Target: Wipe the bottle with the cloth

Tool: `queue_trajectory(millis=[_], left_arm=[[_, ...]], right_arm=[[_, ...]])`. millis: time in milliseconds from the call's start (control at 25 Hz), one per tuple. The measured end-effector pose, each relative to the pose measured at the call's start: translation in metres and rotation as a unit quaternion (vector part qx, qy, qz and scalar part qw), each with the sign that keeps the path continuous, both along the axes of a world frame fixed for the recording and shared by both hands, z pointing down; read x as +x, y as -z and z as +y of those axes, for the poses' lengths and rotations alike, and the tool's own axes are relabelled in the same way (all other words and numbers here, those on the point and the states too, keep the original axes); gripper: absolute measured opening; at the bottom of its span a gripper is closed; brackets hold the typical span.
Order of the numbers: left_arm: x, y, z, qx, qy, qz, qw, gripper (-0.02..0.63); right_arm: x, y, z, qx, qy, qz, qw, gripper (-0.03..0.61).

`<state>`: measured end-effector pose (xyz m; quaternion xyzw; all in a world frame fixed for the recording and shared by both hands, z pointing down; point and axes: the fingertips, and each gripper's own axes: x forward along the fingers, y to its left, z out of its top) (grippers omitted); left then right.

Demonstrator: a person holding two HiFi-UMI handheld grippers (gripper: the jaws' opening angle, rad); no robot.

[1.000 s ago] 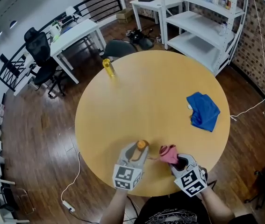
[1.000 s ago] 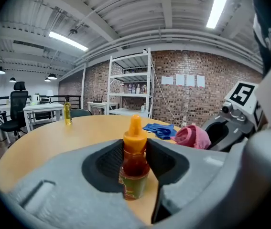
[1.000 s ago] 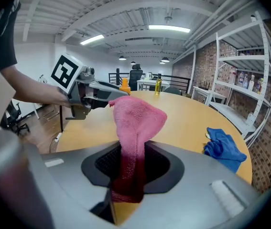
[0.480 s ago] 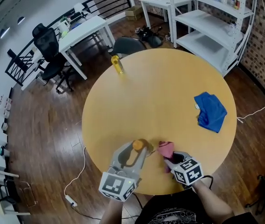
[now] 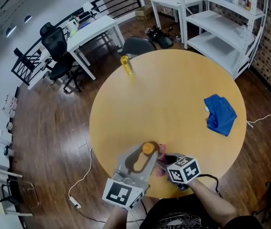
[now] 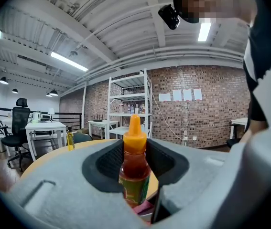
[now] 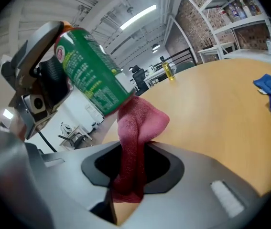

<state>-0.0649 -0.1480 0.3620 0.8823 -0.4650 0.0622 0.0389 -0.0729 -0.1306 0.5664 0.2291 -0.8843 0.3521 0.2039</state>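
Head view puts both tools over the near edge of the table (image 5: pixel 173 94). The left gripper (image 5: pixel 144 152) is clenched on the bottle (image 6: pixel 134 161), its pads gripping the upper body below the orange cap. The bottle looks to be held in the air, clear of the wood and tilted.

The right gripper (image 5: pixel 164 160) is grasping the cloth (image 7: pixel 134 128) – a pink towel pinched between its jaws, with a folded lump bulging out past the tips. In the right gripper view that lump touches the lower end of the bottle's green label, so cloth and bottle are in contact.

We judge the wiping itself to be the step in hand, and at its beginning: only one small patch of the label meets the cloth.

The next move, as we read it, calls for dragging the fold along the label and round the body. The left tool would have to turn the bottle to offer fresh sides. Pressure should stay light – the bottle is held only near its top, so a hard sideways push could swing it in the pads.

A blue cloth (image 5: pixel 220 113) lies near the table's right edge and a yellow bottle (image 5: pixel 126 65) stands at the far edge, both well apart from the work.
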Motion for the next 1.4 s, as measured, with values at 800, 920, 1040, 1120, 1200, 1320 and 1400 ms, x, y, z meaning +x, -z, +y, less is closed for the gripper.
queue_trajectory(millis=[800, 920, 1040, 1120, 1200, 1320, 1400], left_arm=[[0.016, -0.003, -0.005, 0.006, -0.013, -0.009, 0.9999, 0.143], [0.017, -0.003, -0.010, 0.009, -0.011, -0.006, 0.9999, 0.143], [0.014, -0.006, -0.013, 0.004, -0.007, -0.008, 0.9999, 0.143], [0.011, -0.005, -0.014, 0.006, -0.003, -0.003, 1.0000, 0.143], [0.008, -0.006, -0.013, 0.005, 0.000, -0.002, 1.0000, 0.143], [0.005, -0.009, -0.010, 0.002, -0.002, -0.005, 1.0000, 0.143], [0.008, -0.009, -0.010, 0.005, -0.006, -0.004, 1.0000, 0.143]], right_arm=[[0.006, 0.021, -0.005, -0.008, 0.007, -0.023, 1.000, 0.110], [0.002, 0.022, 0.003, -0.012, 0.017, -0.029, 0.999, 0.112], [0.004, 0.021, 0.009, -0.018, 0.019, -0.031, 0.999, 0.112], [0.011, 0.020, 0.011, -0.021, 0.014, -0.030, 0.999, 0.111], [0.019, 0.018, 0.012, -0.021, 0.010, -0.027, 0.999, 0.112], [0.031, 0.016, 0.012, -0.014, 0.009, -0.020, 1.000, 0.111], [0.037, 0.014, 0.006, -0.013, 0.000, -0.017, 1.000, 0.111]])
